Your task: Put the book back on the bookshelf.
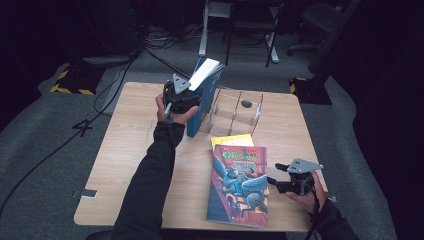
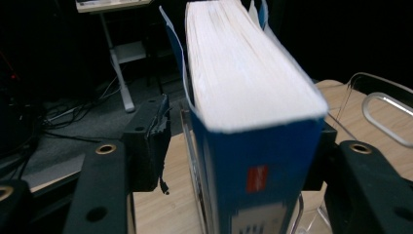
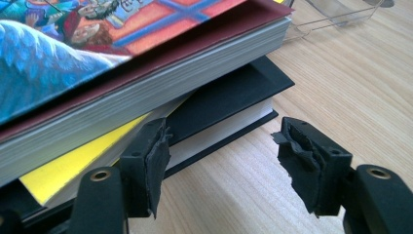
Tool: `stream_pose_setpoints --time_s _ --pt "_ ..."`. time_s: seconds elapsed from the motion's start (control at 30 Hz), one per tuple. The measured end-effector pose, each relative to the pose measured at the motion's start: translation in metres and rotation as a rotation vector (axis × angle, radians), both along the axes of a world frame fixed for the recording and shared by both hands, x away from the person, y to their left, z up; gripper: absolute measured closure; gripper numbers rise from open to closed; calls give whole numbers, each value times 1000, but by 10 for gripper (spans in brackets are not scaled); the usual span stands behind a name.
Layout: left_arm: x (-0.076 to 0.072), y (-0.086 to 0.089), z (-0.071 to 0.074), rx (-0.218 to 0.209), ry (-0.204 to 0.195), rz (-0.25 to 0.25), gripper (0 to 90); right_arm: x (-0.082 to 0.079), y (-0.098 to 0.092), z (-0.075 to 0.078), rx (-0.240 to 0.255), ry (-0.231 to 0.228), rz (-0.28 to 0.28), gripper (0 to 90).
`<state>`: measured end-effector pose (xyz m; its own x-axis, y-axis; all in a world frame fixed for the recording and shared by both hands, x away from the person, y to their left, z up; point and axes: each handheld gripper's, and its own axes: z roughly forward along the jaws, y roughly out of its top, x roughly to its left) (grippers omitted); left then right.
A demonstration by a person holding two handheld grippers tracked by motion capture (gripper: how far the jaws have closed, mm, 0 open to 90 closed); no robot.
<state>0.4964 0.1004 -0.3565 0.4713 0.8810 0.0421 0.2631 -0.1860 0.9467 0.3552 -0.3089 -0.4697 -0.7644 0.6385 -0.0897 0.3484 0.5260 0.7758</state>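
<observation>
High view is showing the blue book (image 1: 205,95) standing upright at about 12 o'clock on the table (image 1: 125,150), its pages fanning at the top, just on the 9 o'clock side of the clear rack (image 1: 235,112), with the left gripper (image 1: 195,101) reaching around it. Left gripper view is showing that book (image 2: 253,87) sitting between the jaws of the left gripper (image 2: 238,146), yet the near pad is standing off the cover with a gap, so the fingers are looking released rather than clenched; the far pad is being hidden by the spine, and contact there cannot be told. That is carrying the main risk: the book is leaning on little more than the rack wall (image 2: 384,102), and with nothing pinching it, it is likely tipping toward 9 o'clock or sliding along the thin plastic, perhaps pushing the light rack toward 3 o'clock. The loose front cover is also flapping free and could be catching on a divider. Down at 5 o'clock, the right gripper (image 1: 272,180) is waiting with its jaws apart and empty (image 3: 221,161) just beside the stack: the illustrated book (image 3: 73,48) is overhanging the yellow book (image 3: 58,175) and the black book (image 3: 229,97), so a careless grab is risking pinching two at once or shoving the pile askew.
</observation>
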Motion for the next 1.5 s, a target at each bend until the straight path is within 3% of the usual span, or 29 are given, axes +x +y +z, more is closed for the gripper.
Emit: stream_pose_setpoints --time_s 0.33,0.5,0.77,0.97,1.17,1.23,1.3,1.43,1.5 --pt "-26 19 -10 31 -11 -60 389 0 0 -2 -8 8 1 367" --pt "-36 28 -15 47 4 -76 384 0 2 -3 -19 11 7 367" --pt "-58 35 -29 119 22 -129 351 0 1 -3 -20 14 3 366" --pt "-79 36 -45 177 36 -205 339 0 2 -3 -24 16 2 368" --pt "-98 38 -55 211 64 -281 325 0 2 -3 -20 17 3 368" --pt "-106 37 -60 252 77 -304 317 0 1 -3 -3 23 5 370" --pt "-114 37 -66 261 94 -337 311 0 1 -3 3 26 4 372" --pt "-127 35 -80 294 141 -374 300 -1 3 -2 4 24 8 372" --pt "-133 31 -89 334 180 -376 294 -2 3 -1 5 20 10 372"
